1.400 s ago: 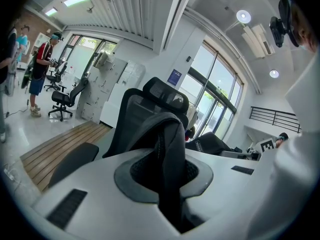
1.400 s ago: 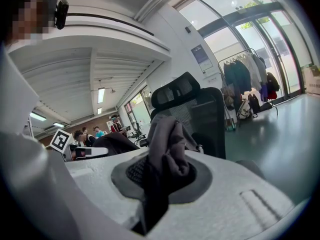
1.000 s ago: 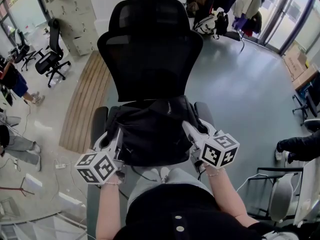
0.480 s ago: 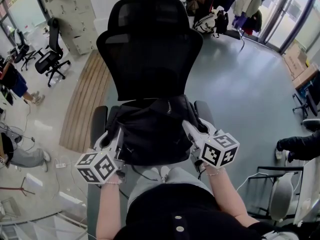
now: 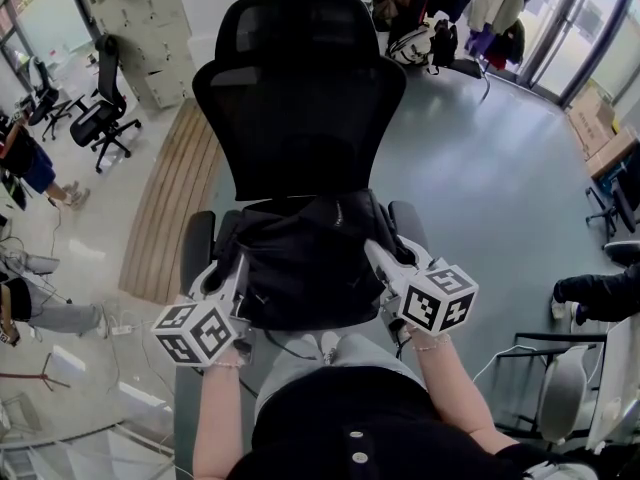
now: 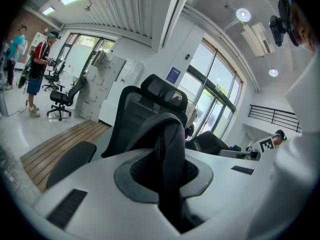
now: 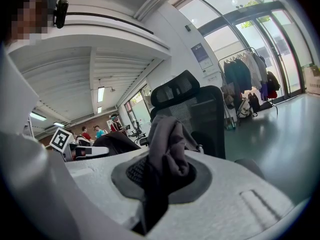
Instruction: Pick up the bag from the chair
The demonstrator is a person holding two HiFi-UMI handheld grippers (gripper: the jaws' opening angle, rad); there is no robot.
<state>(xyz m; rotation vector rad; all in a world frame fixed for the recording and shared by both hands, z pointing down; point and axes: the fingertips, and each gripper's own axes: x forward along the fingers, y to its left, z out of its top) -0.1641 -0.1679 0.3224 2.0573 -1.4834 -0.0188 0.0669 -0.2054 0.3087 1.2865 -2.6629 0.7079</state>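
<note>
A black bag (image 5: 305, 263) rests on the seat of a black office chair (image 5: 300, 88) in front of me. My left gripper (image 5: 232, 268) is shut on the bag's left side; in the left gripper view a fold of black bag fabric (image 6: 167, 149) is pinched between the white jaws. My right gripper (image 5: 378, 258) is shut on the bag's right side, where bunched dark fabric (image 7: 167, 156) sticks up between the jaws. The chair's tall mesh back (image 6: 145, 109) stands right behind the bag.
The chair's armrests (image 5: 197, 238) flank the bag. A wooden strip (image 5: 175, 198) lies on the floor at left, with another office chair (image 5: 105, 108) beyond it. A clothes rack (image 7: 247, 84) stands by glass doors. People stand at the far left (image 5: 30, 163).
</note>
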